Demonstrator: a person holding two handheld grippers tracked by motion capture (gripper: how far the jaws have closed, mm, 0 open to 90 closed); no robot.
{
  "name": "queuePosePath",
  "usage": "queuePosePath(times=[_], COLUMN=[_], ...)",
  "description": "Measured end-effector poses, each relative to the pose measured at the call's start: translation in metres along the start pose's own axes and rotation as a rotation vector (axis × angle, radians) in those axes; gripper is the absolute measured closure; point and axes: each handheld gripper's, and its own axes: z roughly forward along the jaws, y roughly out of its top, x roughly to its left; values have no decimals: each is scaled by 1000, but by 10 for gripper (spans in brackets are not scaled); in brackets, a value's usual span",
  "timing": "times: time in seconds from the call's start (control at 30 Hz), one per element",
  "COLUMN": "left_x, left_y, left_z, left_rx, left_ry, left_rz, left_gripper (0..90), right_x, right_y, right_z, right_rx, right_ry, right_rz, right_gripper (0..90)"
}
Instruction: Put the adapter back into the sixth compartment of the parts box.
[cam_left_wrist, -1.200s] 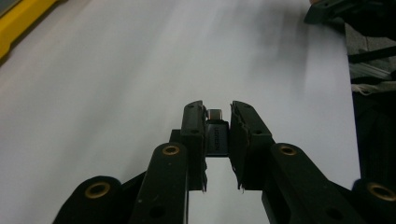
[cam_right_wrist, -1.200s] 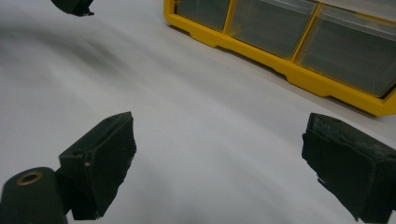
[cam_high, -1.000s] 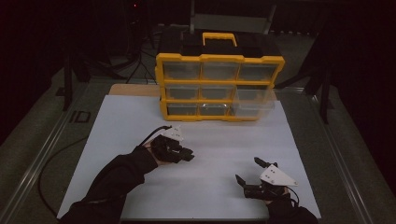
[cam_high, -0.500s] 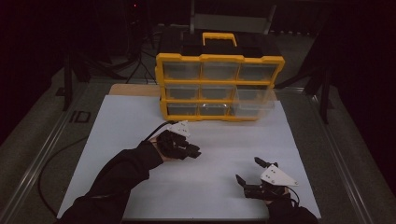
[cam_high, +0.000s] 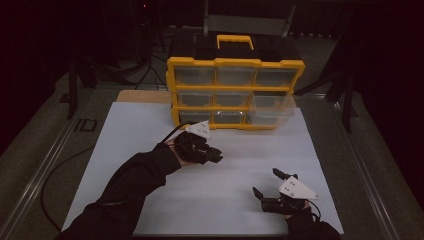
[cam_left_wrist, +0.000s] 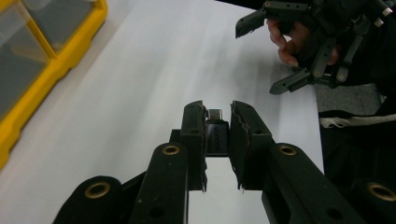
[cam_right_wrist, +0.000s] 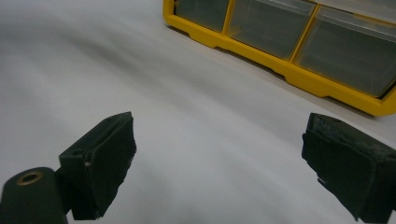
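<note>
My left gripper (cam_high: 214, 155) hovers over the white table sheet (cam_high: 150, 130) just in front of the yellow organizer (cam_high: 235, 63). Its jaws are shut on a small black part with a silvery end (cam_left_wrist: 215, 133), seen in the left gripper view (cam_left_wrist: 217, 109). My right gripper (cam_high: 272, 184) rests low near the table's front right, jaws spread wide and empty; the right gripper view (cam_right_wrist: 219, 163) has bare sheet between its pads. The left gripper view also catches the right gripper (cam_left_wrist: 257, 58) farther off, held by a hand.
The organizer has clear drawers in three rows and a handle on top. Its lower right drawer (cam_high: 272, 107) stands pulled out toward me. Dark floor, stands and cables surround the table; a metal rail (cam_high: 45, 165) runs along its left side.
My left hand has lifted and moved away from me toward the organizer, slightly rightward, still gripping the small part. The right gripper has stayed where it was.
</note>
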Motion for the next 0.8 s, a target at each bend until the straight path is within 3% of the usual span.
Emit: queuePosePath(times=[0.8], left_x=[2], left_y=[41], left_z=[-3], left_rx=[-27], left_ry=[30], left_rz=[12], left_gripper=[766], right_x=[1], right_y=[1], right_z=[0], right_rx=[-4], right_ry=[7], right_rz=[-6], right_gripper=[95])
